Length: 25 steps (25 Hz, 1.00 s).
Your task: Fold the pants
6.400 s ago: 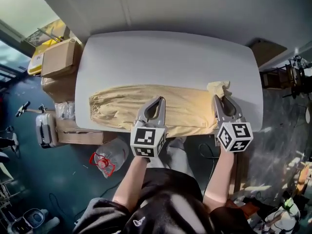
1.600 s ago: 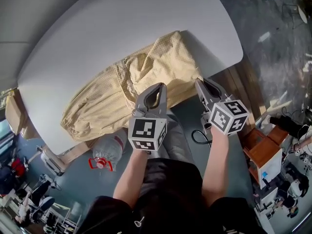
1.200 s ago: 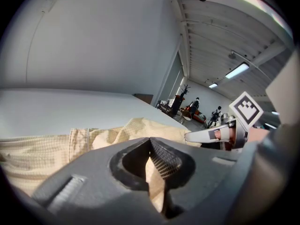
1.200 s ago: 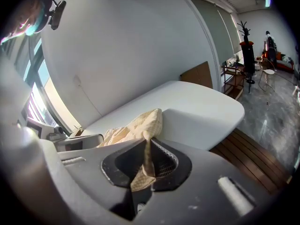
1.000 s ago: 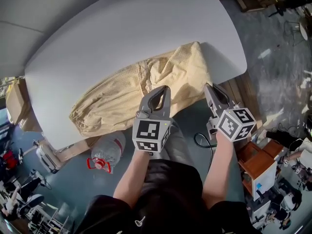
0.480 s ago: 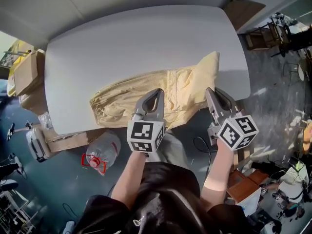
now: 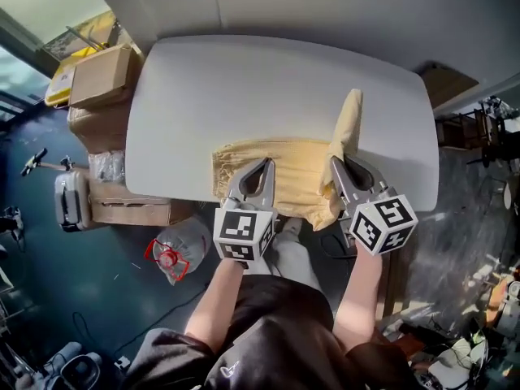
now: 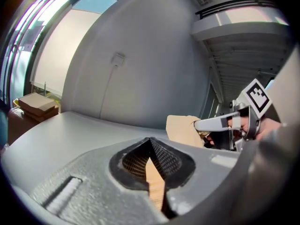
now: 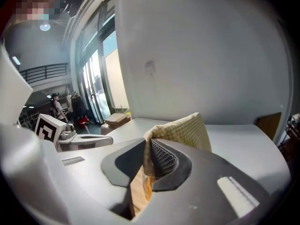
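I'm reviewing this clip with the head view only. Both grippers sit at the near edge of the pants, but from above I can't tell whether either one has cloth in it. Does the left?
Observer: Yes. In the left gripper view the left gripper is closed, with a strip of the pants pinched between its jaws.
Operator: And the right one?
Observer: The right gripper view shows the right gripper shut on a bunched fold, which stands up past its tips.
Operator: Is the fabric plain?
Observer: No. Close up in the right gripper view, it has a fine check weave.
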Each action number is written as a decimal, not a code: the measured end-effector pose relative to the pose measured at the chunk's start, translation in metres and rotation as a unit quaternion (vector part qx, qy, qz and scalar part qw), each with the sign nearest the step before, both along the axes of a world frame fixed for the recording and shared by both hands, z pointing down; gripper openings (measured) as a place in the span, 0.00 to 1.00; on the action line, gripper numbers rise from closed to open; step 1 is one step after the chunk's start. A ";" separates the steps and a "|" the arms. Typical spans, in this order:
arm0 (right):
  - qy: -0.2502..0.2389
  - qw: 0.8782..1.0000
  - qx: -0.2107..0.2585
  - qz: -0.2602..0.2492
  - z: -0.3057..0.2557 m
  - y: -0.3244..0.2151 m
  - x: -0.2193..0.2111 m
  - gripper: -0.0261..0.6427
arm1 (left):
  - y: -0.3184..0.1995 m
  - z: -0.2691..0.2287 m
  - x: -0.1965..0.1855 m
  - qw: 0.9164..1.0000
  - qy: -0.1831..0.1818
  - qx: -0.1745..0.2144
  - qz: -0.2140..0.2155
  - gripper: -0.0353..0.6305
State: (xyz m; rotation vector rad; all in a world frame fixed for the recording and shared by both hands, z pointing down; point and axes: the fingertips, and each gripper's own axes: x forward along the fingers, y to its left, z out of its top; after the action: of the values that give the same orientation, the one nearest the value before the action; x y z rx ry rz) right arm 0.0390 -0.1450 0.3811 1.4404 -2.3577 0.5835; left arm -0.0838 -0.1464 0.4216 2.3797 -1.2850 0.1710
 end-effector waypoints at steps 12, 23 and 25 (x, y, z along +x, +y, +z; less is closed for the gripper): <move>0.046 0.960 -0.144 -0.237 0.150 0.011 -0.226 0.10 | 0.016 0.081 -0.159 0.987 -0.018 -0.093 -0.130 0.06; 0.027 0.925 -0.226 -0.304 0.217 0.052 -0.279 0.33 | 0.030 0.125 -0.206 0.977 -0.023 -0.131 -0.169 0.06; 0.022 0.925 -0.224 -0.306 0.217 0.054 -0.283 0.34 | 0.028 0.127 -0.207 0.976 -0.024 -0.135 -0.169 0.06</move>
State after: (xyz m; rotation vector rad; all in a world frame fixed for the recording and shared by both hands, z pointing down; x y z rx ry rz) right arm -0.2437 -0.0908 0.5986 0.4755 -2.2579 0.8174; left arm -0.2904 -0.1179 0.5486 1.9103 -1.5582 0.2797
